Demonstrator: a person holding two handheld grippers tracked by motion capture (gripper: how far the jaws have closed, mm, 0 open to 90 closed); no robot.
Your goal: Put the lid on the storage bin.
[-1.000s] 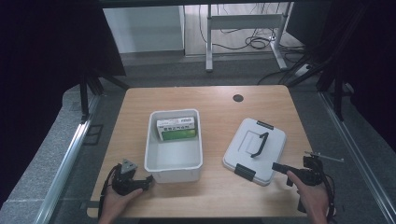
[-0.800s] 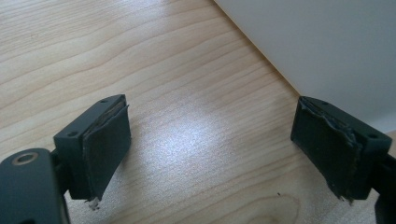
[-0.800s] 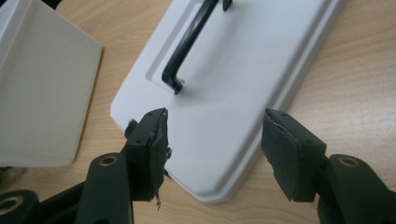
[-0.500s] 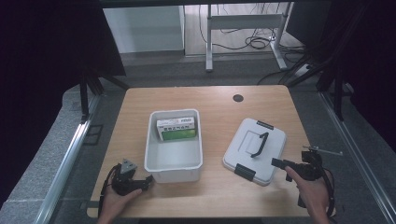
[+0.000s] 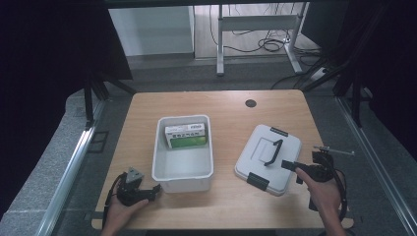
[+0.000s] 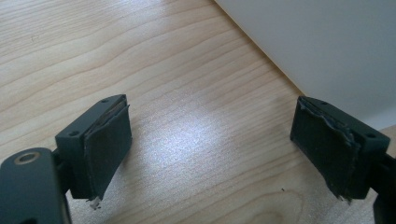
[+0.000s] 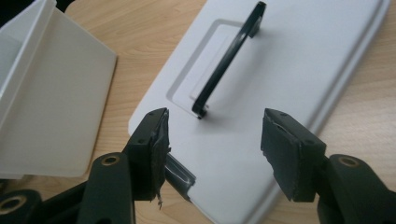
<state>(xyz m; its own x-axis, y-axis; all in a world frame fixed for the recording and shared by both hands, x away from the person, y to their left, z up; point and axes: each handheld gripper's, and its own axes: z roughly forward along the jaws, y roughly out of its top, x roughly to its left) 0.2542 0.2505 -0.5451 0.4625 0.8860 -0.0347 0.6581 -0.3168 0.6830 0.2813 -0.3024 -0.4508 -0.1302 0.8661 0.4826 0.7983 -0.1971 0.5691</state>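
Right gripper view: my right gripper (image 7: 214, 149) hangs over the near end of the flat white plastic lid (image 7: 289, 84), jaws spread wide with nothing between them, pointed at the lid's thin black carry handle (image 7: 231, 51). The handle stands up on edge from a shallow recess. A black latch clip (image 7: 180, 173) sits just beside my left pad.

In the high view the lid (image 5: 260, 162) lies on the light wooden table (image 5: 231, 113), to the right of the open white rectangular plastic bin (image 5: 162, 172) and apart from it. The green-and-white carton (image 5: 186, 135) lies at the far end inside the bin. My left gripper (image 5: 153, 189) rests low near the bin's front left corner — the left gripper view shows its pads (image 6: 109, 144) parted, empty, bare wood under them and the bin wall just beyond.

Risks as I judge them:
- The handle is narrow and angled across my jaws — closing without turning first could pinch one end only, and the lid would swing or slip.
- Coming down too near, I could catch the latch clip instead of the handle.
- Carrying the lid over, a tilted grip could knock the bin rim or land the lid askew, latches missing.
- The left gripper is close to the bin; a nudge would shift it.
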